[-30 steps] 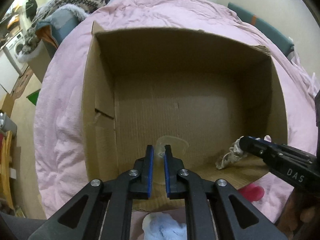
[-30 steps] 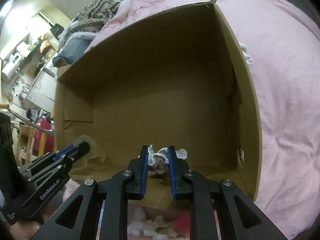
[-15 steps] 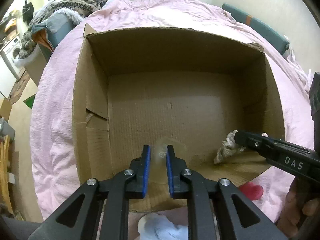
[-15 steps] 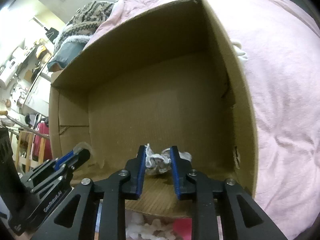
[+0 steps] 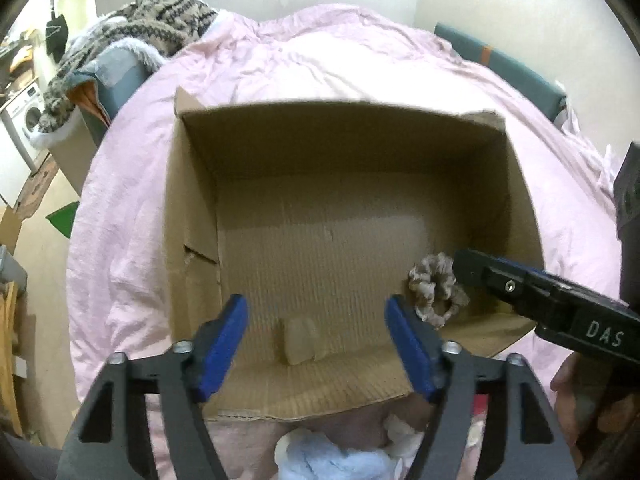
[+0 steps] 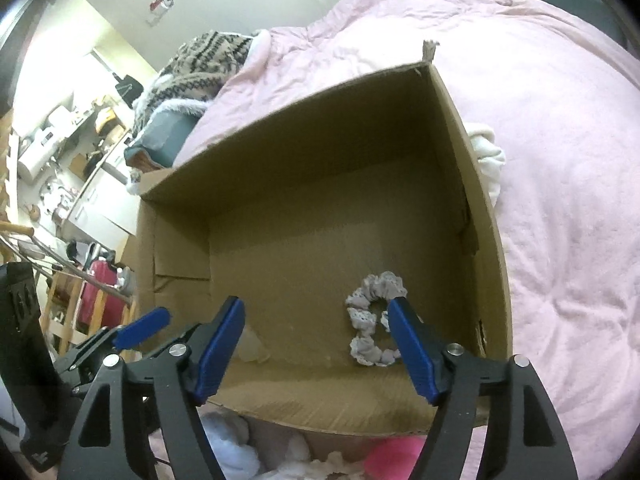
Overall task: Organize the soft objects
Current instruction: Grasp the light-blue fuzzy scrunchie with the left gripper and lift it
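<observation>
An open cardboard box (image 5: 192, 216) (image 6: 484, 208) lies on a pink bed. Inside on its floor lie a pale lace scrunchie (image 5: 436, 288) (image 6: 374, 320) at the near right and a small translucent soft object (image 5: 300, 340) (image 6: 252, 344) at the near left. My left gripper (image 5: 316, 340) is open and empty above the near edge, over the translucent object. My right gripper (image 6: 316, 344) is open and empty, its right finger just in front of the scrunchie. The right gripper's fingers (image 5: 520, 288) show in the left wrist view.
Pink duvet (image 5: 320, 68) surrounds the box. Soft white, blue and pink items (image 5: 332, 456) (image 6: 380, 456) lie in front of the box's near edge. A white cloth (image 6: 486, 160) lies by the box's right wall. A patterned blanket (image 5: 140, 24) lies at the bed's far left.
Both grippers opened and pulled back. The scrunchie and the translucent object left the fingers and now lie on the box floor.
</observation>
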A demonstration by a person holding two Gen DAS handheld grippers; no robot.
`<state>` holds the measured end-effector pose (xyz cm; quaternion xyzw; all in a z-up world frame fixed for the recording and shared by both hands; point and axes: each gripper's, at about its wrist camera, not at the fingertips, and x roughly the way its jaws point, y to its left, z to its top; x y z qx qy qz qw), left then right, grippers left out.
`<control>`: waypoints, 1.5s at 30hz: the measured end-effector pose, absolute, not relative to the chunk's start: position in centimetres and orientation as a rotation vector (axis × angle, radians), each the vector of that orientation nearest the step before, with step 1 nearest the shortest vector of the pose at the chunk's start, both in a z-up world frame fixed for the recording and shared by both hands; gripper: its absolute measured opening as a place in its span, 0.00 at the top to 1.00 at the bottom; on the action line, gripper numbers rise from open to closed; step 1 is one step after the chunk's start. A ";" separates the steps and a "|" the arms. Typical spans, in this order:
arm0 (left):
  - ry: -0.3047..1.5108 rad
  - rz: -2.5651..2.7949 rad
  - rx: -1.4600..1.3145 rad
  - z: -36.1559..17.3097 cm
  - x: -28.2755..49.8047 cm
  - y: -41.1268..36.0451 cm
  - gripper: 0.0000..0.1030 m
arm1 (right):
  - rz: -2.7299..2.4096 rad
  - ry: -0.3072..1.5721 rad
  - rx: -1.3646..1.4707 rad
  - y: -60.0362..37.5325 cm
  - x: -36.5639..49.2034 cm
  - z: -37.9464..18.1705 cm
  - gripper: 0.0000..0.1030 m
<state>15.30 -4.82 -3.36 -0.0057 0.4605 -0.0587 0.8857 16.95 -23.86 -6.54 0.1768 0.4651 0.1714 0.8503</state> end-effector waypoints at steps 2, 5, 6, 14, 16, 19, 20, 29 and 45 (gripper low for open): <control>0.957 -0.120 -0.012 -2.9 15.3 -4.7 0.32 | 0.361 0.972 0.383 -24.2 16.8 -6.3 0.23; 0.956 -0.101 -0.022 -2.3 15.2 -4.1 0.32 | 0.344 0.959 0.393 -24.7 16.7 -5.8 0.23; 0.955 -0.095 -0.030 -2.1 15.1 -3.8 0.32 | 0.342 0.955 0.401 -24.9 16.6 -5.7 0.23; 0.949 -0.077 -0.043 -0.8 13.5 -2.4 0.32 | 0.306 0.937 0.459 -27.0 16.1 -4.7 0.23; 0.947 -0.062 -0.044 -0.6 12.9 -2.0 0.32 | 0.295 0.938 0.461 -27.3 15.7 -4.6 0.23; 0.954 -0.052 -0.053 -0.4 12.3 -1.2 0.32 | 0.293 0.938 0.446 -27.4 15.0 -4.2 0.23; 0.952 -0.050 -0.057 -0.2 11.9 -0.9 0.32 | 0.287 0.939 0.432 -27.3 14.7 -4.1 0.23; 1.028 -0.023 -0.126 -0.9 8.9 1.9 0.32 | 0.323 0.967 0.381 -26.3 11.4 -3.7 0.23; 1.345 -0.130 -0.216 -7.9 6.9 0.5 0.51 | 0.231 1.048 0.439 -27.6 7.3 -5.2 0.23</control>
